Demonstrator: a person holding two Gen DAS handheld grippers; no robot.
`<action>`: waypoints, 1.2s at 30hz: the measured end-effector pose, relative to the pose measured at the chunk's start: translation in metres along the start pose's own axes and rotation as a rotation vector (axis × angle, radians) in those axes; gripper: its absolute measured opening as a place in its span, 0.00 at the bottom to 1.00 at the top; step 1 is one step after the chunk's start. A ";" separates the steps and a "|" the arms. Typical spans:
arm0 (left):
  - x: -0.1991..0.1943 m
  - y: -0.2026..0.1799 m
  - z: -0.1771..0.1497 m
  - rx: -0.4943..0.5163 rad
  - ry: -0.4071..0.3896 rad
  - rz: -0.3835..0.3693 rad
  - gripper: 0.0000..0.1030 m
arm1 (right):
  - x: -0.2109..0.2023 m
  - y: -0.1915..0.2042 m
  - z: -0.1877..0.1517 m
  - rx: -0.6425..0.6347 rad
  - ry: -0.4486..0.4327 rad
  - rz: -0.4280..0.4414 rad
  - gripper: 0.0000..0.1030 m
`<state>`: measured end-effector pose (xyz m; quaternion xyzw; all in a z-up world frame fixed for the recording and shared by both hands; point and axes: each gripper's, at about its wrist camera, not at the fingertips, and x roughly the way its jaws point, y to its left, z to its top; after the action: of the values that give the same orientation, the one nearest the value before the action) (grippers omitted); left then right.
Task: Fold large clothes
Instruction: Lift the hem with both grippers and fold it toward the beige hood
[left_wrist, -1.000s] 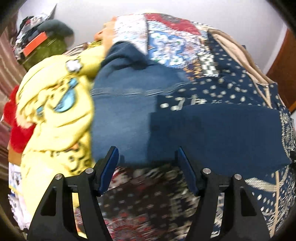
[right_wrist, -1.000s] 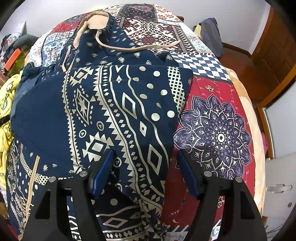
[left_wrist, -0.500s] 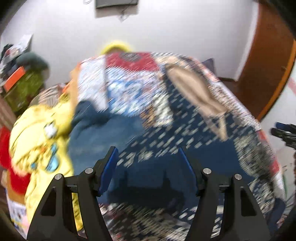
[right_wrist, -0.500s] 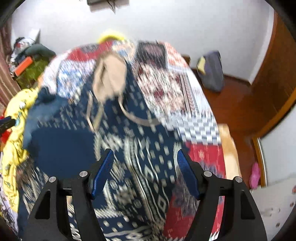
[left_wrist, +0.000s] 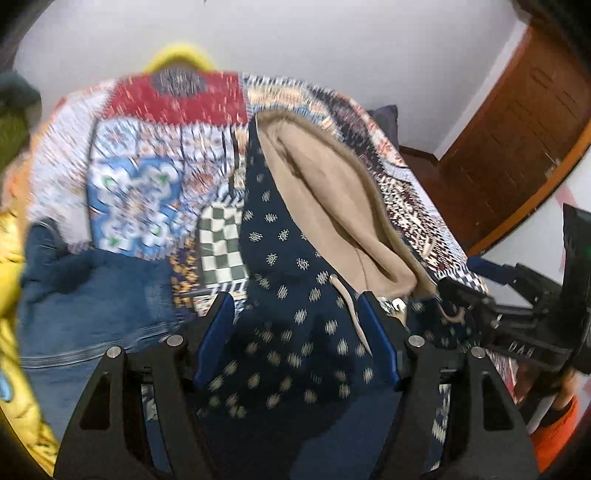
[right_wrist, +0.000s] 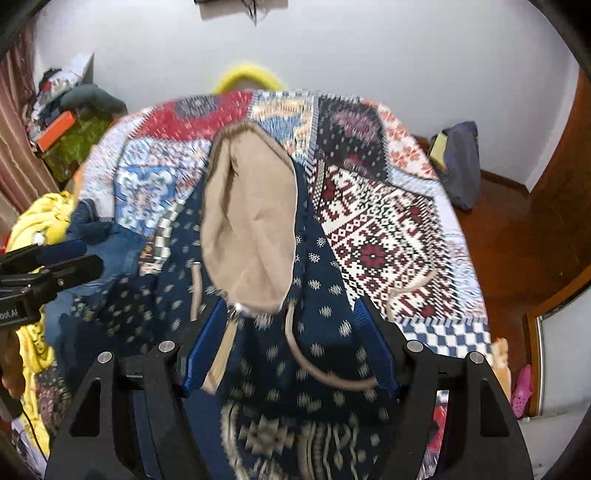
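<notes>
A large navy hoodie (left_wrist: 295, 258) (right_wrist: 325, 295) with pale printed motifs lies spread on a patchwork quilt (left_wrist: 140, 192) (right_wrist: 388, 221). Its hood lies open, showing the beige lining (left_wrist: 332, 206) (right_wrist: 251, 221). Beige drawstrings (right_wrist: 295, 347) (left_wrist: 351, 306) trail over the chest. My left gripper (left_wrist: 295, 306) hovers open over the fabric just below the hood, its jaws wide apart with nothing pinched. My right gripper (right_wrist: 291, 314) is also open, over the hood's base and a drawstring. Each gripper shows at the edge of the other's view: right (left_wrist: 491, 280), left (right_wrist: 55, 262).
A blue denim garment (left_wrist: 92, 302) and a yellow garment (right_wrist: 40, 221) lie at the bed's left side. Clutter (right_wrist: 66, 122) is piled at the back left. A dark bag (right_wrist: 461, 162) sits on the wooden floor, and a wooden door (left_wrist: 517, 129) stands at right.
Both grippers have moved from over the hoodie's body up toward its hood, which now fills the middle of each view. Both stay open, holding nothing.
</notes>
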<state>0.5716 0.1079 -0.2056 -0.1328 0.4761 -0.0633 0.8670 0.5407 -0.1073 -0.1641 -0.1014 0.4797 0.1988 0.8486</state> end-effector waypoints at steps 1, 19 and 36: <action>0.010 0.002 0.004 -0.020 0.009 -0.019 0.66 | 0.008 -0.002 0.002 0.005 0.013 0.000 0.65; 0.078 0.009 0.013 -0.015 0.018 0.070 0.11 | 0.086 -0.032 0.014 0.056 0.093 -0.078 0.08; -0.116 -0.051 -0.071 0.245 -0.139 -0.009 0.08 | -0.106 0.007 -0.071 -0.020 -0.106 0.120 0.07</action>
<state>0.4503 0.0750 -0.1328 -0.0322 0.4031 -0.1155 0.9073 0.4342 -0.1525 -0.1106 -0.0700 0.4374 0.2592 0.8583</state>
